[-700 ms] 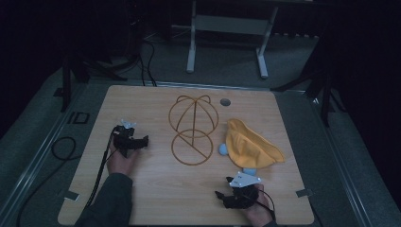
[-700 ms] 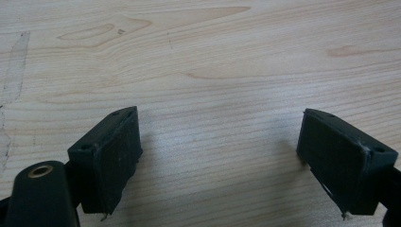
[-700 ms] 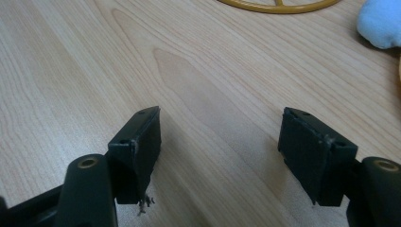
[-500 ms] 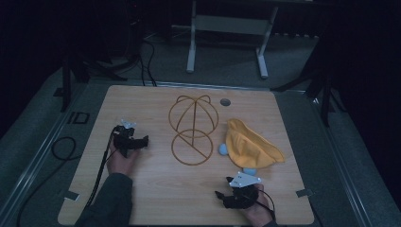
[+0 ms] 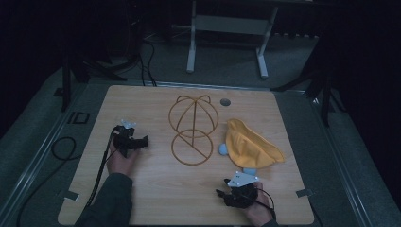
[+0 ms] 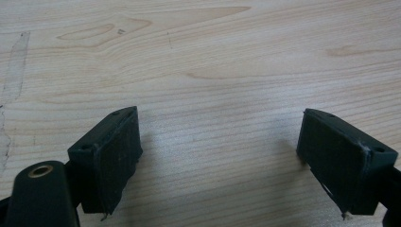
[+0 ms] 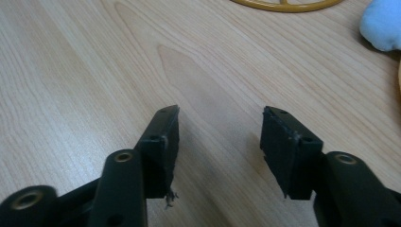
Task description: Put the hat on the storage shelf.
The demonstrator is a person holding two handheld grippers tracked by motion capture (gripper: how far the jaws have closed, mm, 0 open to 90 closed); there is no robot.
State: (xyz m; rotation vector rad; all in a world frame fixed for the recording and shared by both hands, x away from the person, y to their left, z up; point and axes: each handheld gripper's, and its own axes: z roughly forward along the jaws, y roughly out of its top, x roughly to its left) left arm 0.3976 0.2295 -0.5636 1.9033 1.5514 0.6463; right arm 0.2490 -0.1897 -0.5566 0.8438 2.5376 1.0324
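Left gripper (image 5: 142, 140) and right gripper (image 5: 222, 194), jaws parted and empty, rest on the table (image 5: 151, 198). Yellow cloth (image 5: 250, 149) beside the wire frame (image 5: 193, 128) half hides blue pieces (image 5: 222, 149).

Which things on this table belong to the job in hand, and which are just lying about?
In play:
orange-yellow cloth hat with light blue patches
gold wire hat stand
left gripper, open
right gripper, open

Lying about:
small grey round disc
wooden table
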